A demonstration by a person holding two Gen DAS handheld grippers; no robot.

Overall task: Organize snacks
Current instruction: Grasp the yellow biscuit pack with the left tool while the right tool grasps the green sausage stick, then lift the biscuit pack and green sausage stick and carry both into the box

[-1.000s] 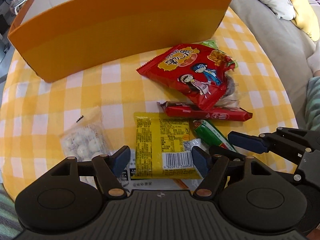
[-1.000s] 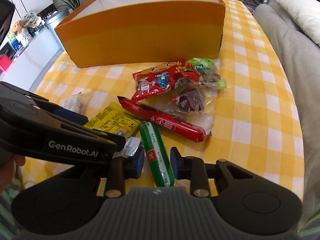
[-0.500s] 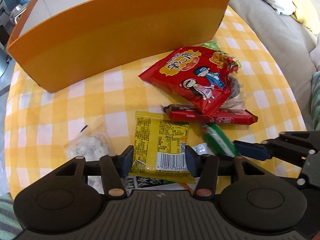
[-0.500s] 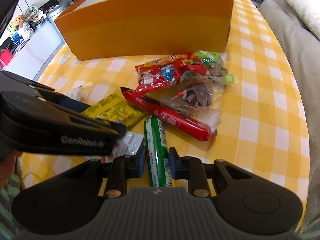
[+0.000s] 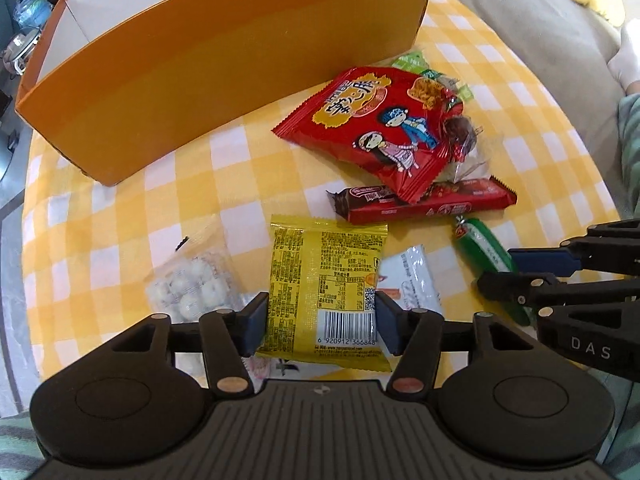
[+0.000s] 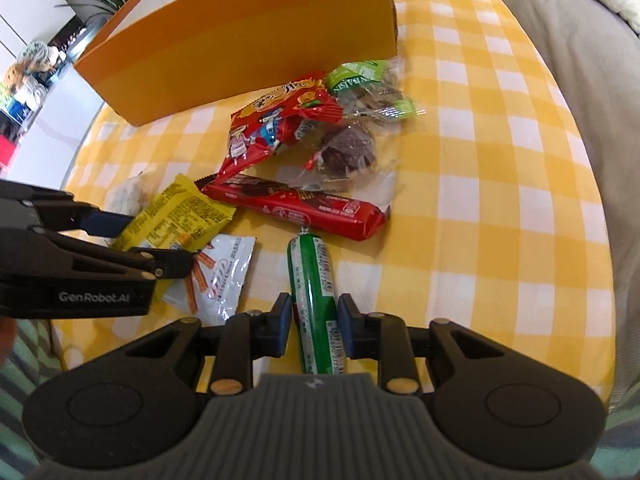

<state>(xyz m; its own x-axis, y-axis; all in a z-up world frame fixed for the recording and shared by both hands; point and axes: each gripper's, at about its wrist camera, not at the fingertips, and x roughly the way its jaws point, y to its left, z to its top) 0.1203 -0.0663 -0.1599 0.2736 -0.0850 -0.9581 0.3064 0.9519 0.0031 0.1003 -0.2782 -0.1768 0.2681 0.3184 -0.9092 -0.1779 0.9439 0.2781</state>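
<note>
Left wrist view: the left gripper (image 5: 320,326) jaws have just been eased wider, yet the yellow packet (image 5: 326,280) is pinched between them on the checked tablecloth (image 5: 120,216). Right wrist view: the right gripper (image 6: 312,328) is clamped on the green sausage stick (image 6: 314,300), now lined up straighter; both look ready for the orange box (image 6: 240,44), sofa alongside.

A table under a yellow-and-white checked cloth (image 6: 500,184) carries an orange box (image 5: 224,72) at the far side. Nearer lie a red snack bag (image 5: 376,128), a red bar (image 5: 424,204), a yellow packet (image 5: 324,280), a green stick (image 6: 316,300), a white sachet (image 6: 224,272) and a clear bag of white balls (image 5: 188,288).
</note>
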